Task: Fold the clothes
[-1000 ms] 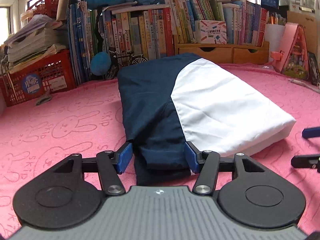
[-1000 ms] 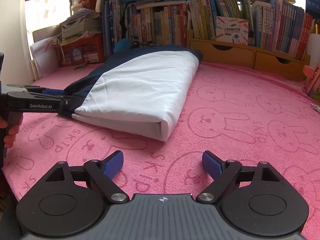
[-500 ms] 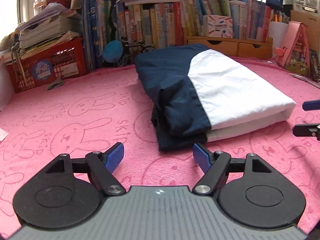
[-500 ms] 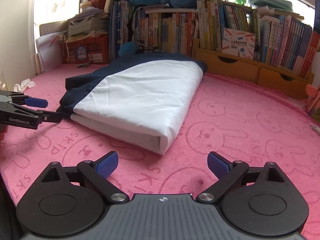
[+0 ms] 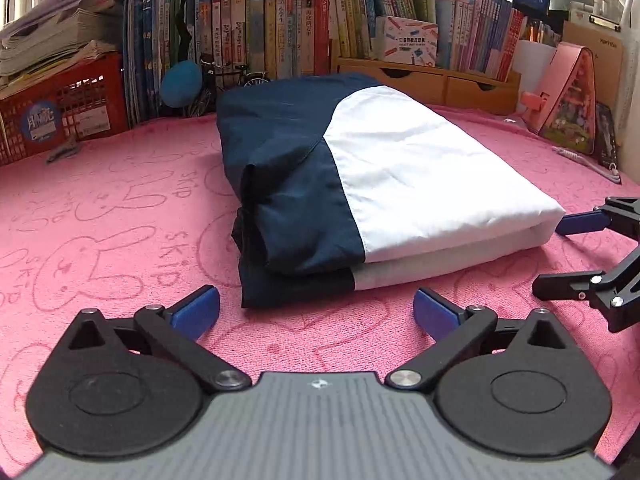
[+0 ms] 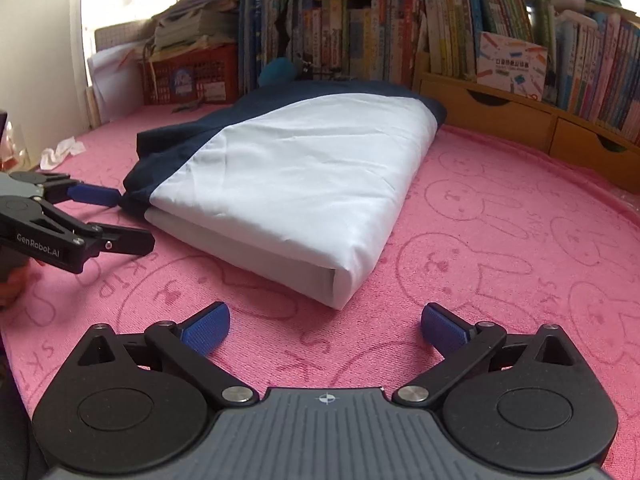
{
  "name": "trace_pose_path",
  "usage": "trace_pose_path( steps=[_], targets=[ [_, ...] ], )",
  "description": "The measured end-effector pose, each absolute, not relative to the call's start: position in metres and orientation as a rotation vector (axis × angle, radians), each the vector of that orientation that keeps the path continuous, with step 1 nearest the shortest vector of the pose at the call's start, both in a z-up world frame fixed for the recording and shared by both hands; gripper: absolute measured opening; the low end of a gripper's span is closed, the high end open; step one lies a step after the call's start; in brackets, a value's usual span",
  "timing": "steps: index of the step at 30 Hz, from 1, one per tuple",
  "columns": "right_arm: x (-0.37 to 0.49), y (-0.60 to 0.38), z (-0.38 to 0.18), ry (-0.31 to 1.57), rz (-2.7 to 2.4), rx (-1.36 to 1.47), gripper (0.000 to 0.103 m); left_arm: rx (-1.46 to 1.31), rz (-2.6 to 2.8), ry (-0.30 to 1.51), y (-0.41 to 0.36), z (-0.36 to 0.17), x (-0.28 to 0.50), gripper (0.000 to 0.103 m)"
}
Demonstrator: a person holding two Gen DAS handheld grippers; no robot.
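Letting go is the step I am finishing, and I am judging that doing it well means drawing both tongs back low and level so no pad drags a layer of the folded garment (image 5: 372,184) out of line. It is lying as a neat navy-and-white block on the pink rabbit-print cloth (image 5: 120,216), with the row of books (image 5: 280,28) behind its far end. My left gripper (image 5: 316,312) is sitting just in front of the garment's near navy corner, its jaws spreading wide and nothing between them; my right gripper (image 6: 324,322) is sitting just in front of the garment's near white corner, its jaws likewise spreading wide over bare cloth. Compared with a second ago, my left pads are no longer pinching the garment's navy edge, and that corner is now lying flat and free in front of them. My right jaws, already apart then, are standing a little wider.
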State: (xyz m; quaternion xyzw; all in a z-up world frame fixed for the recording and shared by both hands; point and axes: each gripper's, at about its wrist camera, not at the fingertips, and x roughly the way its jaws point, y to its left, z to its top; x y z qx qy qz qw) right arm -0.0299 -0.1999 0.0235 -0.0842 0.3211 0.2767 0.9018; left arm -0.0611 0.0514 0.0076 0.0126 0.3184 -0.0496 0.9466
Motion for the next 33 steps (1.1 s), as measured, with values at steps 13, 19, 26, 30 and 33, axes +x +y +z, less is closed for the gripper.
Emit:
trace_pose_path(
  steps=[13,19,26,30,33],
  targets=[
    [-0.0303,-0.1982,0.0246,0.666,0.565,-0.189,0.103,0.027,-0.1,0.649,0.0523,0.0082,-0.0626,0.103],
    [-0.0302,-0.1983,0.0248,0.666,0.564,-0.189,0.103,0.027,-0.099,0.649,0.0524,0.0089,-0.0628,0.103],
    [-0.0304,-0.1982,0.0248,0.666,0.564,-0.189,0.103,0.026,-0.099,0.65,0.0532,0.0096,-0.0623,0.103],
    [-0.0305,-0.1982,0.0246,0.666,0.564,-0.19,0.103,0.026,-0.099,0.65,0.0533,0.0099,-0.0623,0.103],
    [-0.0305,-0.1981,0.0245,0.666,0.564,-0.19,0.103,0.026,-0.099,0.65,0.0536,0.0101,-0.0624,0.103]
  ],
)
